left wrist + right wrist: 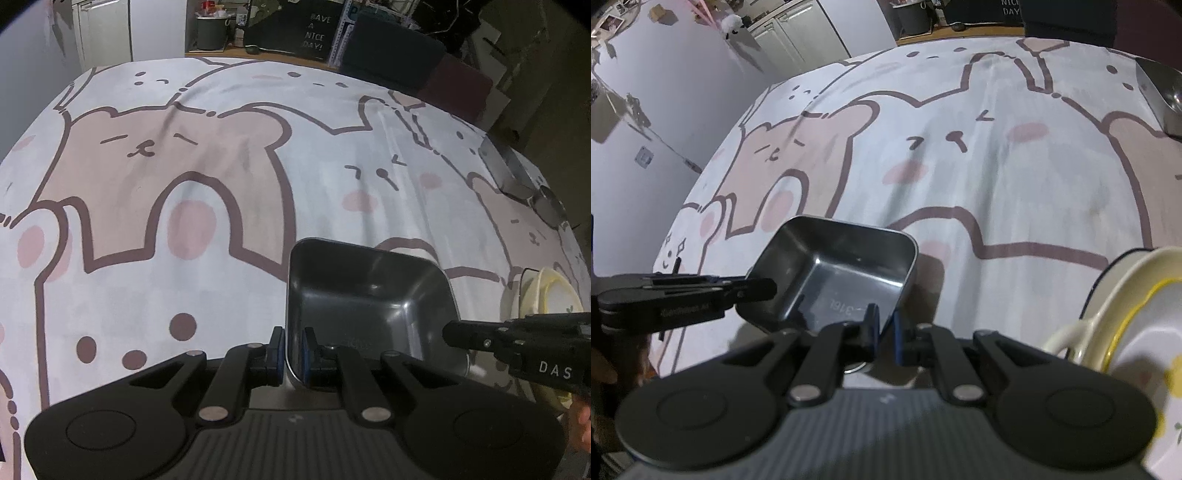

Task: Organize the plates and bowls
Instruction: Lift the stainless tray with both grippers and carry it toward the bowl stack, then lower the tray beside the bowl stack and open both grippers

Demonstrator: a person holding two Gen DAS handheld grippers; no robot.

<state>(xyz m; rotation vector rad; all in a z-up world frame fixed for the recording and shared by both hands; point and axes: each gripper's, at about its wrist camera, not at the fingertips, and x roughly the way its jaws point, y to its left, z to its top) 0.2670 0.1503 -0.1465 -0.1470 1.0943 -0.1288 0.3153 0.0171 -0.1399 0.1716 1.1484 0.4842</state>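
A bear-print tablecloth (221, 184) covers the whole table. On it sits a square steel bowl (365, 295), nothing inside it. Beside the bowl, to the right, stands a stack of cream plates (1126, 302) with a yellow-rimmed one on top. The left gripper (293, 354) pinches the bowl's near wall between its blue pads. The right gripper (885, 332) clamps the bowl's near right rim, jaws narrow. A second steel container (1161, 92) lies at the far right.

A home: cartoon bear tablecloth (221, 166), white cabinets (790, 33), cluttered wooden shelf (236, 51) behind.
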